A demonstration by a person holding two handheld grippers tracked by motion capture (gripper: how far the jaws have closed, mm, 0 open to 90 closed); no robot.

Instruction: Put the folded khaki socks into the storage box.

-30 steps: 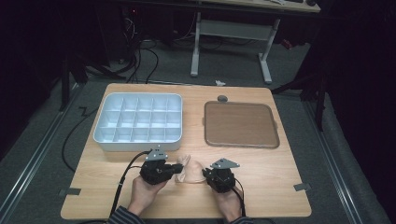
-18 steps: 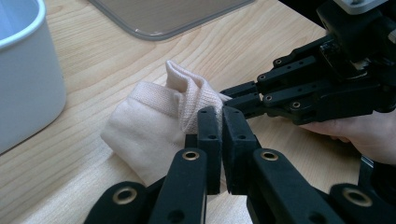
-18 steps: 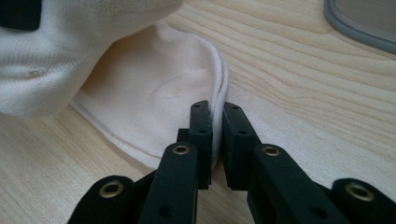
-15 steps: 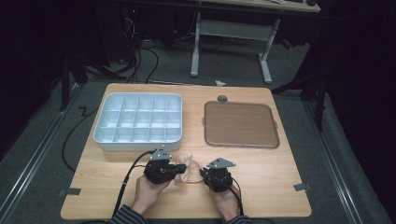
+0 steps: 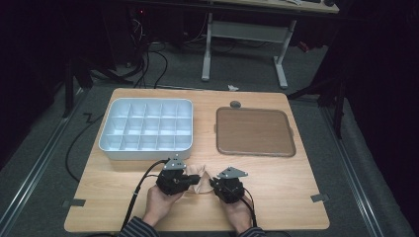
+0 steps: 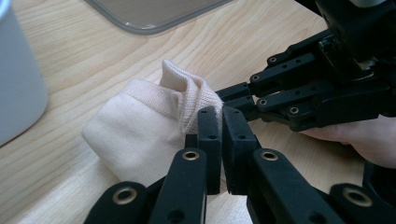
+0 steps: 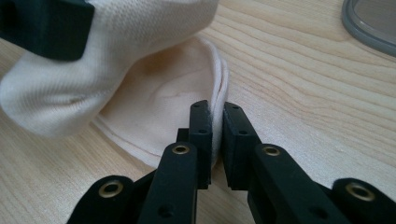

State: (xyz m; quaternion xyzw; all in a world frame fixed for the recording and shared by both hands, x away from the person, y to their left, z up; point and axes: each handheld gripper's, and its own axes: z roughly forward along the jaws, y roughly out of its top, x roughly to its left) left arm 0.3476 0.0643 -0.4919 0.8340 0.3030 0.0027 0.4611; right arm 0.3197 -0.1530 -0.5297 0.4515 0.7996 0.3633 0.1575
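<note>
- A small cream-coloured knitted cloth (image 5: 198,178), which looks like a sock, lies on the light wooden table (image 5: 276,187) near its front edge, between the two hands.
- The left gripper (image 6: 218,122) has its black jaws closed on a fold of this cloth.
- The right gripper (image 7: 216,122) has its black jaws clamped on the thin edge of the cloth.
- The white plastic tray with many compartments (image 5: 146,129) stands behind the left hand.
- The flat brown square tray (image 5: 254,131) lies to the right of the white tray, apart from it.
</note>
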